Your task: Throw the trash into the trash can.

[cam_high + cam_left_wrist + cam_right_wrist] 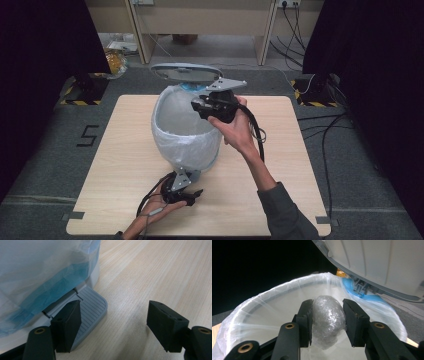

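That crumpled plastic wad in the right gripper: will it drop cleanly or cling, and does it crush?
The plastic wad bulges between the right gripper's pads, so it is probably soft and springy. It looks very light, so it may cling briefly before falling into the lined bin. Fragility seems unlikely.

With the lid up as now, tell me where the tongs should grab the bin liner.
Pinch the bin liner by its folded-over edge at the front rim, coming from above on the person's side. There the film hangs loose outside the wall; the raised lid blocks the back.
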Available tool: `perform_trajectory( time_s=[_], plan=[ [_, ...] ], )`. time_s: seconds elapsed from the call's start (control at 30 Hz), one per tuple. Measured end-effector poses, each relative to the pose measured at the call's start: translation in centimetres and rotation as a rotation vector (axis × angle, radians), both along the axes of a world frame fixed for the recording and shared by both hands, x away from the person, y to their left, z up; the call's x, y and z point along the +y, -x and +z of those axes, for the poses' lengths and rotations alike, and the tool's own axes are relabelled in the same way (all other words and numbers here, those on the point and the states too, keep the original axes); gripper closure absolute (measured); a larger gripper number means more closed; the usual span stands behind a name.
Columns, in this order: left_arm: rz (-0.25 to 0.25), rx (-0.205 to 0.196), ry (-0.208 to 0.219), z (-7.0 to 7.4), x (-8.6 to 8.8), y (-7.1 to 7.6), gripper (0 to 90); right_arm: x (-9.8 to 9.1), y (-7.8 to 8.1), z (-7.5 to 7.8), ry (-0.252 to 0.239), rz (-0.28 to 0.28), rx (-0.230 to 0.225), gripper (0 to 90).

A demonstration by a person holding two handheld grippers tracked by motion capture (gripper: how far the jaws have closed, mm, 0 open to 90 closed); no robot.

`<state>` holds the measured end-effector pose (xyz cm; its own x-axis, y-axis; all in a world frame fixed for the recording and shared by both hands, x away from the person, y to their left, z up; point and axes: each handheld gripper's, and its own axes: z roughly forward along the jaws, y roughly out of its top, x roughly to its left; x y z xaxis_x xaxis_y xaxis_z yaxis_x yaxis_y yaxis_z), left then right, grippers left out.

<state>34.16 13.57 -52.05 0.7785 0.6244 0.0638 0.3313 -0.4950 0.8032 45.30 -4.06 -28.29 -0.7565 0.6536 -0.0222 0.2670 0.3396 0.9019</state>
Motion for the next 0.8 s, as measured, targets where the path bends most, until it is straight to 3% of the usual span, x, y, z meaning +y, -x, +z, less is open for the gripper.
perform_trajectory(
  time_s=[0.13, 0.37, 0.57, 0.8],
  plan=[
    [-0.001, 0.0, -0.001, 0.0, 0.0, 0.0, 27.1, 0.7, -0.1, -0.3, 0.0, -0.007, 0.0, 52.1],
    [-0.002, -0.002, -0.003, 0.0, 0.0, 0.0, 27.1, 0.4, 0.2, -0.3, 0.004, -0.022, -0.003, 45.2],
    [-0.006, -0.002, -0.009, 0.0, 0.0, 0.0, 27.1, -1.1, 0.8, -0.1, -0.007, -0.036, -0.012, 40.4],
    [-0.005, -0.009, -0.014, 0.0, 0.0, 0.0, 27.1, -4.9, 1.6, -0.6, -0.039, -0.093, -0.022, 36.8]
  ],
)
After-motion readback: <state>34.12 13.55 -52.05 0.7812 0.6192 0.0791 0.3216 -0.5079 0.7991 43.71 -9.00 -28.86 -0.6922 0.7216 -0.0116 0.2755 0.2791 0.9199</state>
